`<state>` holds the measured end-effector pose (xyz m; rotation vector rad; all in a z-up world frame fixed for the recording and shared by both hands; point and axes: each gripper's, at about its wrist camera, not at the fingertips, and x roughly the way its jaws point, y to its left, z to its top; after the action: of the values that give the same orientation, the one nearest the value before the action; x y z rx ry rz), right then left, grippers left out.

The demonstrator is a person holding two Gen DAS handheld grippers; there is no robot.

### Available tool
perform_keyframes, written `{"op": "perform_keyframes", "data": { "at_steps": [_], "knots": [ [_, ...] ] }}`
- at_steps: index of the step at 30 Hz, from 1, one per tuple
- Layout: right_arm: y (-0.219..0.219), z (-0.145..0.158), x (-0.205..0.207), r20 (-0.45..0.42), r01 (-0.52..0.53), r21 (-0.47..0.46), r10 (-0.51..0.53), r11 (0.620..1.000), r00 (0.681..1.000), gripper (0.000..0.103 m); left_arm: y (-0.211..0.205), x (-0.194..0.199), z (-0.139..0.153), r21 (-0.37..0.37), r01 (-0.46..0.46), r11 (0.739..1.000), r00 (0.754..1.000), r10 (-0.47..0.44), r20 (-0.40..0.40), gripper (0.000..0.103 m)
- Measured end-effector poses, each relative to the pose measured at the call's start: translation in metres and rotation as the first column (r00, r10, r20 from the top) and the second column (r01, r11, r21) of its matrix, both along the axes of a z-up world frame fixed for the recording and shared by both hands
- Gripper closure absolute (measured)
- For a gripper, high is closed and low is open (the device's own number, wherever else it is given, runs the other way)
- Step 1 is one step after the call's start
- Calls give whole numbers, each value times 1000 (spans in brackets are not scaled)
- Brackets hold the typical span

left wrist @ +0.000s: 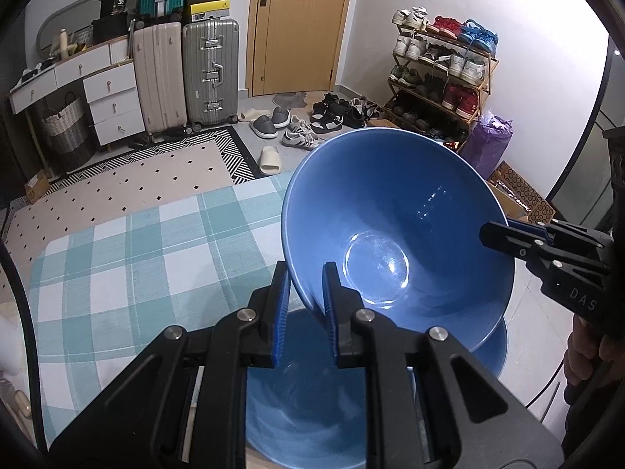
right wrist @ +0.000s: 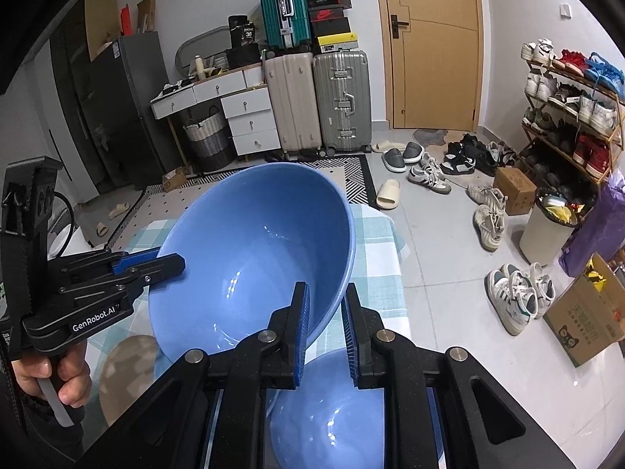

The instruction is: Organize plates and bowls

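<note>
Left wrist: we look down-forward, close over the blue bowl point(left wrist: 394, 234) from its left rim.
Right wrist: close, from its right rim.
Shared: bowl, checked tablecloth point(left wrist: 117, 258), door point(right wrist: 429, 39).

The bowl point(left wrist: 394, 234) hangs above a second bowl point(left wrist: 312, 402) on the table point(left wrist: 117, 258).

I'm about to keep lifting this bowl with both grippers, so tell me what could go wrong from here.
1. The bowl is tilted and held only by thin rim pinches from the left gripper and right gripper; it could slip or twist free.
2. A second blue dish sits right beneath it, so a drop would likely chip both.
3. That dish looks near the table edge, so a knock might send it to the floor.
</note>
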<state>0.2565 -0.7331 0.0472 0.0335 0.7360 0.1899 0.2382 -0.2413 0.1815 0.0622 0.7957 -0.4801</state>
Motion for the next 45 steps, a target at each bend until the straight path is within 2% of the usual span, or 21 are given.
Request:
{"op": "perform_keyframes", "data": {
  "at_steps": [9,22,28,35,45],
  "knots": [
    [13,4,-18,12,-25,6,25,1000,1000,86,19,-35,11,1,-5,1000,1000,5,11,89],
    [29,-2,-48,24,-51,21,50,999,998,86,37,-61,8,-1,-8,1000,1000,8,8,89],
    [31,-9,-52,13,-58,32,57,998,998,86,46,-84,-2,3,-10,1000,1000,10,3,89],
    [36,-19,-54,-1,-67,35,67,997,998,86,50,-91,-14,14,-16,1000,1000,17,-13,89],
    [45,-44,-54,-35,-86,49,88,995,996,86,55,-80,-40,43,-30,999,999,31,-43,89]
  ]
}}
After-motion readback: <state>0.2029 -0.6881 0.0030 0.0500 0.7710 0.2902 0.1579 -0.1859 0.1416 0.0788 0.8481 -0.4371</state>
